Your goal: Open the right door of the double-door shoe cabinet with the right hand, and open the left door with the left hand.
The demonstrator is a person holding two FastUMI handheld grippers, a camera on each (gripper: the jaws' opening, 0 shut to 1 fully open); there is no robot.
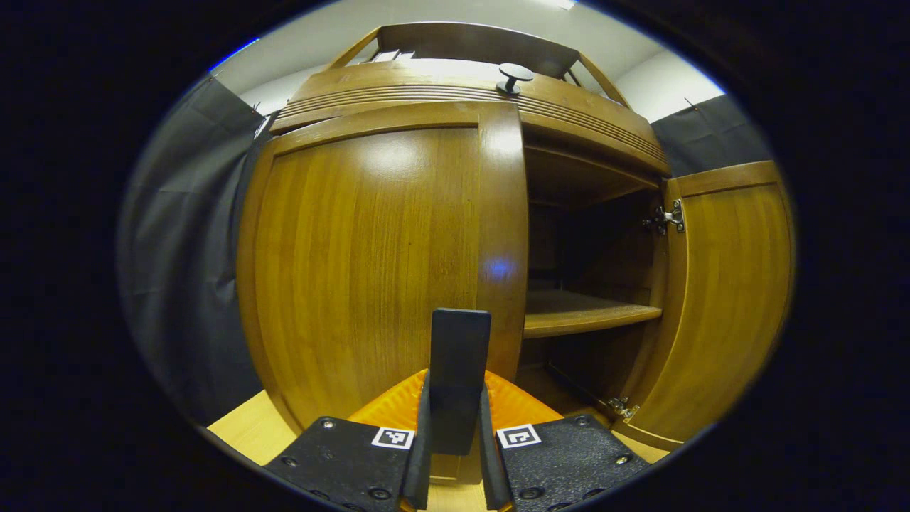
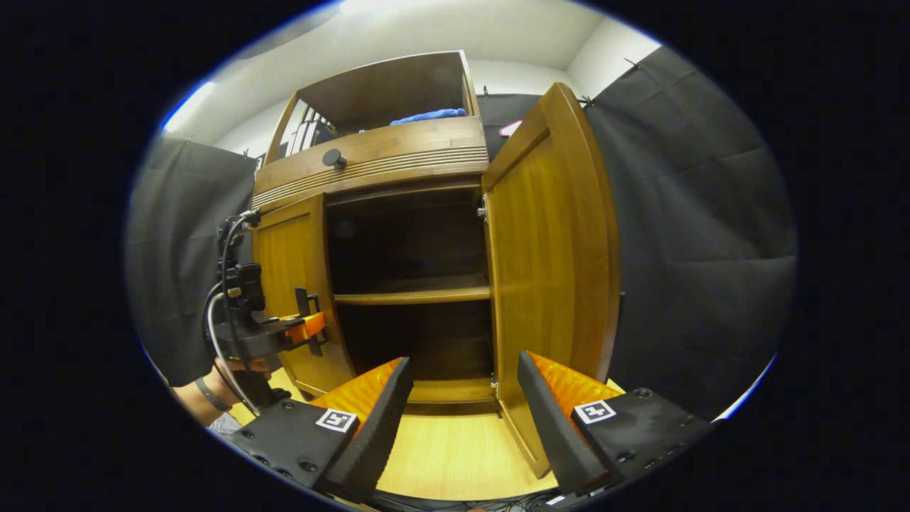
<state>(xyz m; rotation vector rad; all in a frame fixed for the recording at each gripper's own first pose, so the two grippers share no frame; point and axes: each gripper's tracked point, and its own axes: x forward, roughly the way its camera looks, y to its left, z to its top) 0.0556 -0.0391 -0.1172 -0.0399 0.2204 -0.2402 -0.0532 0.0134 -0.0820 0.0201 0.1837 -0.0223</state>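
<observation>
Against the closed left door point(image 1: 377, 270), near its inner edge, the left gripper point(image 1: 458, 398) has its fingers pressed together, gripping nothing. Farther back, the right gripper point(image 2: 462, 405) hangs spread and empty, facing the swung-open right door point(image 2: 554, 270).

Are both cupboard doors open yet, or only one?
Only one. The right door is swung wide, showing the shelf inside. The left door is closed. The left gripper is at that door's edge, fingers together, so pulling it open is what's left. The right gripper hangs open.
</observation>
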